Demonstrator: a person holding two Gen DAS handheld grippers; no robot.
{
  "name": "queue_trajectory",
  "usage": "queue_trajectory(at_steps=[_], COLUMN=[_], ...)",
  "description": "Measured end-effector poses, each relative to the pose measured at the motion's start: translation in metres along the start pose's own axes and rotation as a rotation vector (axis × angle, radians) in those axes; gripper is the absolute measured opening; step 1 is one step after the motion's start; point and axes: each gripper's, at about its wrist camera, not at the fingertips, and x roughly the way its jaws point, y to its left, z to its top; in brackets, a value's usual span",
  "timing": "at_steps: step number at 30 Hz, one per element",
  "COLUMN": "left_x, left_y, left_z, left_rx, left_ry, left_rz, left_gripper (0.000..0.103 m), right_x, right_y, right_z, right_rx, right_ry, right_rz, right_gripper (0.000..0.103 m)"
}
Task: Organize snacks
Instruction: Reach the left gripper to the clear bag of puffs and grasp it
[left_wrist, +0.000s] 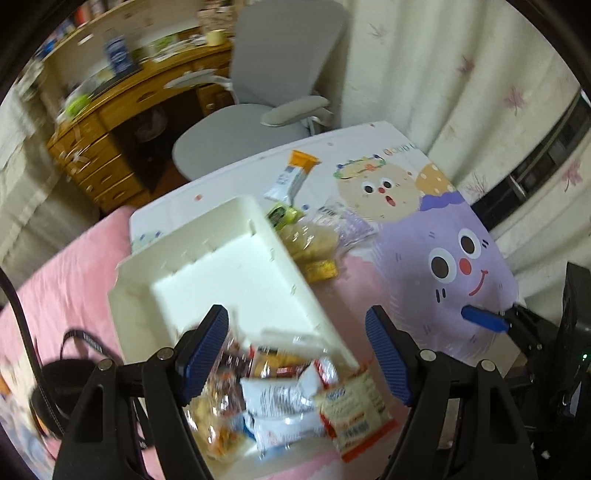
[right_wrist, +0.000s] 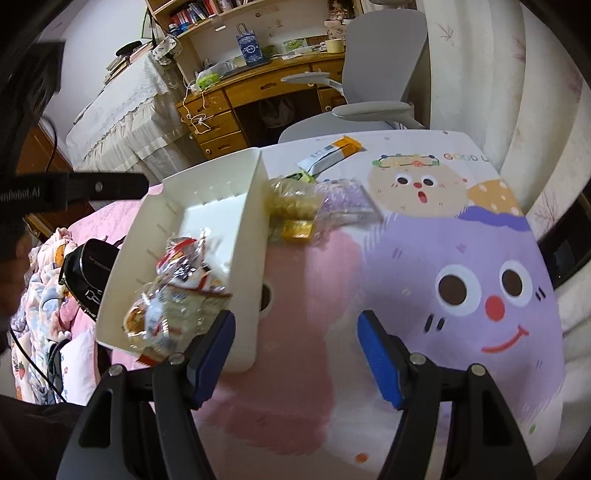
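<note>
1. Left wrist view: the left gripper (left_wrist: 295, 354) has its jaws spread wide and grips nothing; both blue pads hang in the air over the near end of the white bin (left_wrist: 225, 273).
2. The white bin sits on the table (left_wrist: 388, 295), which carries a cartoon-printed cover, and a pile of wrapped snacks (left_wrist: 295, 398) lies heaped at the bin's near end, directly between the spread fingers. It is blurred, so single packets are hard to tell apart.
3. Just past the bin's far right corner lie loose snacks on the table: a clear bag of yellow pieces (left_wrist: 314, 243), a small green packet (left_wrist: 282, 214) and, farther off, an orange-and-white bar (left_wrist: 291, 173).
4. To the right of the bin, low over the table, one blue pad of the right gripper (left_wrist: 484, 319) shows at the frame's edge.
5. Beyond the bin stand a grey office chair (left_wrist: 266, 96) and a wooden desk (left_wrist: 122, 122).
6. Right wrist view: the right gripper (right_wrist: 295, 358) is also wide open and empty, above the bare cover just right of the bin's (right_wrist: 243, 236) near corner.
7. The snack pile (right_wrist: 173, 299) fills the bin's near half; its far half is bare.
8. The clear bag (right_wrist: 291, 203) touches the bin's right wall, the orange-and-white bar (right_wrist: 332, 153) lies beyond the bin, and a black part of the left gripper (right_wrist: 74, 188) reaches in over the bin's left side.
</note>
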Motion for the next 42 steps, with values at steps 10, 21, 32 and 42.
queue_trajectory(at_steps=[10, 21, 32, 42], left_x=[0.055, 0.121, 0.174, 0.206], left_y=[-0.023, -0.059, -0.083, -0.073], left_z=[0.070, 0.099, 0.093, 0.090], left_rx=[0.213, 0.587, 0.882, 0.905], left_ry=[0.133, 0.235, 0.318, 0.399], left_rz=[-0.007, 0.032, 0.019, -0.024], left_gripper=[0.079, 0.079, 0.079, 0.075], right_x=[0.028, 0.082, 0.133, 0.157], right_y=[-0.048, -0.084, -0.088, -0.078], right_z=[0.038, 0.078, 0.093, 0.087], right_rx=[-0.023, -0.066, -0.146, -0.218], right_ry=[-0.028, -0.056, -0.079, -0.081], right_rz=[0.008, 0.091, 0.191, 0.158], right_gripper=[0.069, 0.070, 0.073, 0.070])
